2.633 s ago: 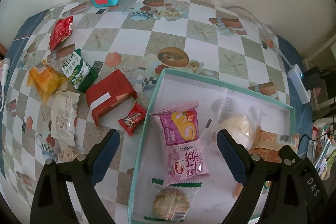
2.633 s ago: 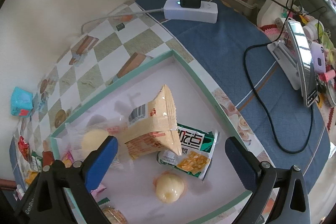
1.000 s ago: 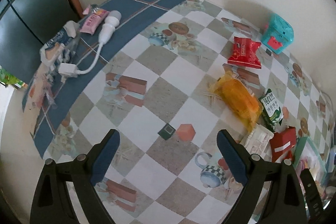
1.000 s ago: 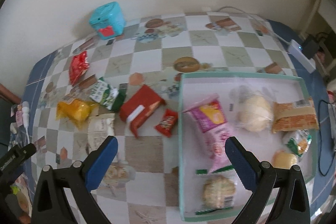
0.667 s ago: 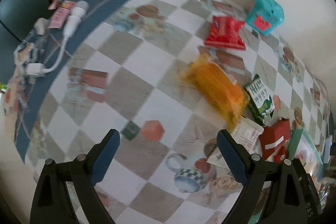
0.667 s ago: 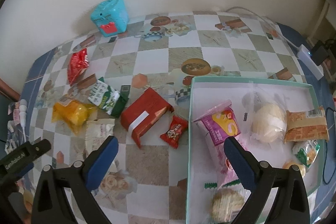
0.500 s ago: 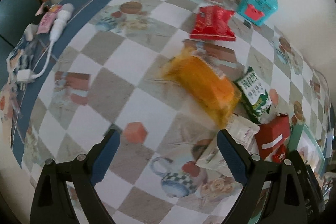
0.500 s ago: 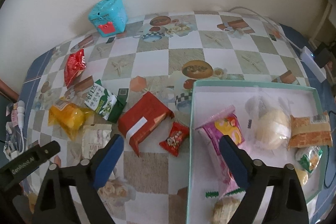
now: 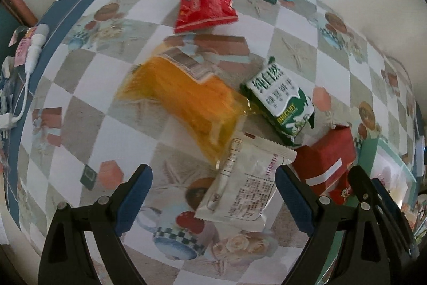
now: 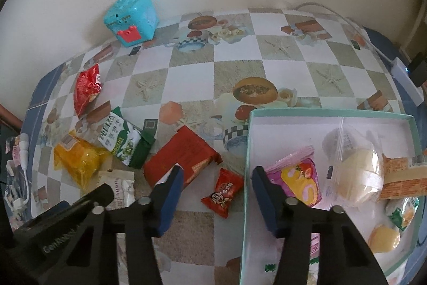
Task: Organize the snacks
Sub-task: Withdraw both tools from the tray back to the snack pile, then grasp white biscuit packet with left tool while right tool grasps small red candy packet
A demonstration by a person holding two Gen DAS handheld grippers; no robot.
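Observation:
Loose snacks lie on the checked tablecloth. My left gripper (image 9: 212, 178) points down and is open, with a white packet (image 9: 240, 194) lying between its fingers, untouched. Beyond it lie an orange bag (image 9: 186, 95), a green biscuit packet (image 9: 280, 100), a red bag (image 9: 208, 7) and a red box (image 9: 325, 162). My right gripper (image 10: 217, 178) hangs over a small red candy (image 10: 222, 190). Its jaws are closing, with the candy between them and gaps on both sides. To the right, the teal tray (image 10: 331, 112) holds a pink packet (image 10: 299, 178), a bagged bun (image 10: 355, 178) and other snacks.
A turquoise toy box (image 10: 130, 18) stands by the wall at the back. A white power strip (image 10: 405, 79) with a cable lies at the far right. A white cable and small items (image 9: 29, 55) sit on the blue cloth at the left edge.
The left view has swept right and down, from the table's left part onto the snack pile. The right gripper's jaws have narrowed and it has sunk toward the small red candy.

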